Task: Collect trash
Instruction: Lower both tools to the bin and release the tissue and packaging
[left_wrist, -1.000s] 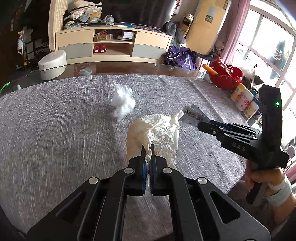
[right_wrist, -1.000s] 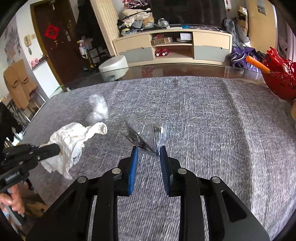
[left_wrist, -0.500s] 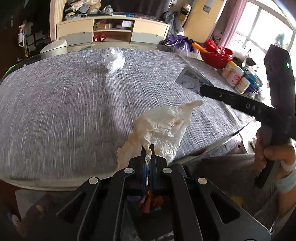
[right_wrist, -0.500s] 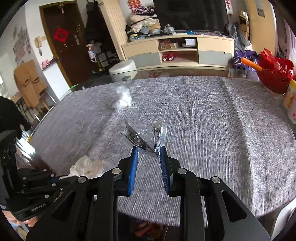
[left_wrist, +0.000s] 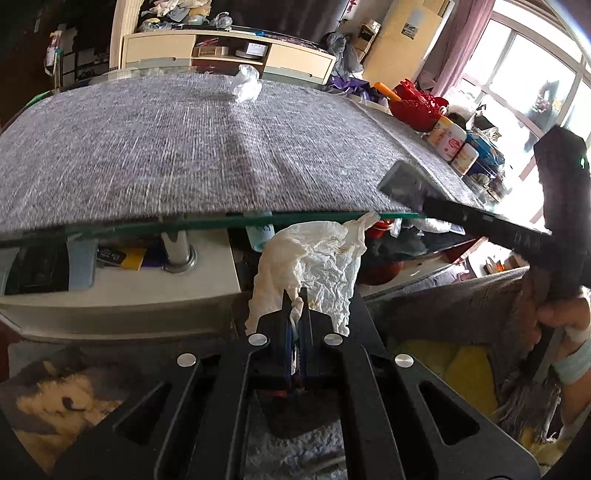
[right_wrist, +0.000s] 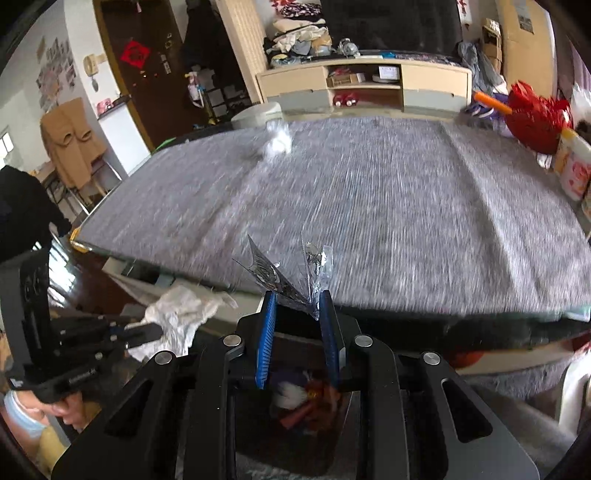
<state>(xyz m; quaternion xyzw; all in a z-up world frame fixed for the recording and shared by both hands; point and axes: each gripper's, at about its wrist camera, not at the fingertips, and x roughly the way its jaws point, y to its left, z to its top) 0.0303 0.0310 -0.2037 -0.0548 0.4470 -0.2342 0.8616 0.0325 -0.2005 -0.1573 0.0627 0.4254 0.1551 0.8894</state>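
My left gripper (left_wrist: 294, 295) is shut on a crumpled white paper napkin (left_wrist: 314, 266), which hangs just off the near glass edge of the table (left_wrist: 184, 221). My right gripper (right_wrist: 295, 299) is shut on a silvery foil wrapper (right_wrist: 284, 273), also at the near edge. In the left wrist view the right gripper (left_wrist: 428, 205) shows at the right with the wrapper (left_wrist: 402, 184). The right wrist view has the left gripper (right_wrist: 155, 330) and napkin (right_wrist: 177, 314) at the lower left. Another crumpled white wad (left_wrist: 247, 83) lies far back on the grey tablecloth (right_wrist: 406, 206).
A red basket (left_wrist: 413, 105) and several white bottles (left_wrist: 450, 140) stand at the table's right edge. Below my right gripper is a dark container (right_wrist: 306, 398) with blurred colourful scraps. A person's hand (left_wrist: 565, 310) holds the right gripper's handle. A low cabinet (right_wrist: 365, 85) stands behind.
Both grippers have drawn back from over the tablecloth to past the near table edge, carrying the napkin and the wrapper. The white wad on the table stayed put.
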